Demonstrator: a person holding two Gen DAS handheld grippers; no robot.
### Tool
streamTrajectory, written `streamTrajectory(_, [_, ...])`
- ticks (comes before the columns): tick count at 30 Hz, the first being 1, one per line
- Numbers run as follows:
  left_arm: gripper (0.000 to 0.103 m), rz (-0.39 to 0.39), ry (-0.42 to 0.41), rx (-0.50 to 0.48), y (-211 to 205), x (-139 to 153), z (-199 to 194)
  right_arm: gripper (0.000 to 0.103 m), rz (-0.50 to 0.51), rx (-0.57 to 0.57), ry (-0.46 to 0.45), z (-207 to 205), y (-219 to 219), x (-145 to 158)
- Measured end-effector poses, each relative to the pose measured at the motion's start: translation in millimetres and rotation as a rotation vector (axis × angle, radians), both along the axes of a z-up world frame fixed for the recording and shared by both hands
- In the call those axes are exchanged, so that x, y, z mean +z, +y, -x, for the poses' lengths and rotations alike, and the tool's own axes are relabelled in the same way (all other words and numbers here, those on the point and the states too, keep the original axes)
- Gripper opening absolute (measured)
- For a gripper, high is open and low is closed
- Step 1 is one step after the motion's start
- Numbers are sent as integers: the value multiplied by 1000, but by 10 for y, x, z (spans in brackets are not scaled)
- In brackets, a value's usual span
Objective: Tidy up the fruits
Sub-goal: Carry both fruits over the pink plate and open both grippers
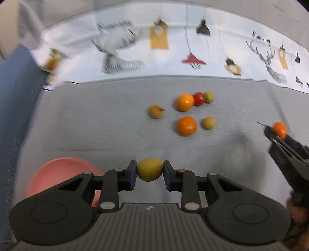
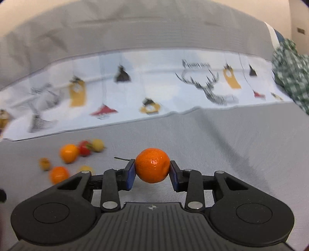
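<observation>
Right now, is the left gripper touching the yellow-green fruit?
Touching: the left wrist view shows the left gripper with both pads pressed against the yellow-green fruit.

A grey cloth (image 1: 100, 123) is covering the work surface, and a white printed cloth (image 2: 166, 90) with deer heads, hanging lamps and yellow tags is lying along its far edge. Behind that, a grey padded backrest (image 2: 135, 30) is rising toward a cream wall (image 2: 276, 11), while a green-and-white checked fabric (image 2: 291, 71) is bunching at the far right. In the left wrist view, something blue (image 1: 15, 92) is filling the left side, too blurred to identify.
</observation>
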State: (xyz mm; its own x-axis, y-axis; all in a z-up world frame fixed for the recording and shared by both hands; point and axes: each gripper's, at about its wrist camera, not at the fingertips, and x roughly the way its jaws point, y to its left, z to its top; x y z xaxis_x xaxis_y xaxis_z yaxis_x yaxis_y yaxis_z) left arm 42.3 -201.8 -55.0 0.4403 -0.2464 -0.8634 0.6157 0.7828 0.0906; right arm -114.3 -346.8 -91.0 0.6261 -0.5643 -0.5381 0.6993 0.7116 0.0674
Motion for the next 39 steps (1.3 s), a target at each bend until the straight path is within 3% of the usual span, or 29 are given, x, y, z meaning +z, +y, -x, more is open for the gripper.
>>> streamTrajectory(8, [32,18,-17,77,953,511,512,38,-31,204,2,774,1053,713])
streamTrajectory(14, [32,92,-27,124,1541,751,892,38,-114,317,-67,964,1552,1090])
streamTrajectory(21, [32,171,-61,179,2100,1006,1179,38,-62,398,-112,1123,2060,1315])
streamTrajectory(27, [32,214,-68,198,2311,1115,1364,38,-8,416,-127,1301,2187,1436])
streamTrajectory(39, [32,244,-86,214,2419,1187,1457,38,-16,407,-131,1362,2216,1433])
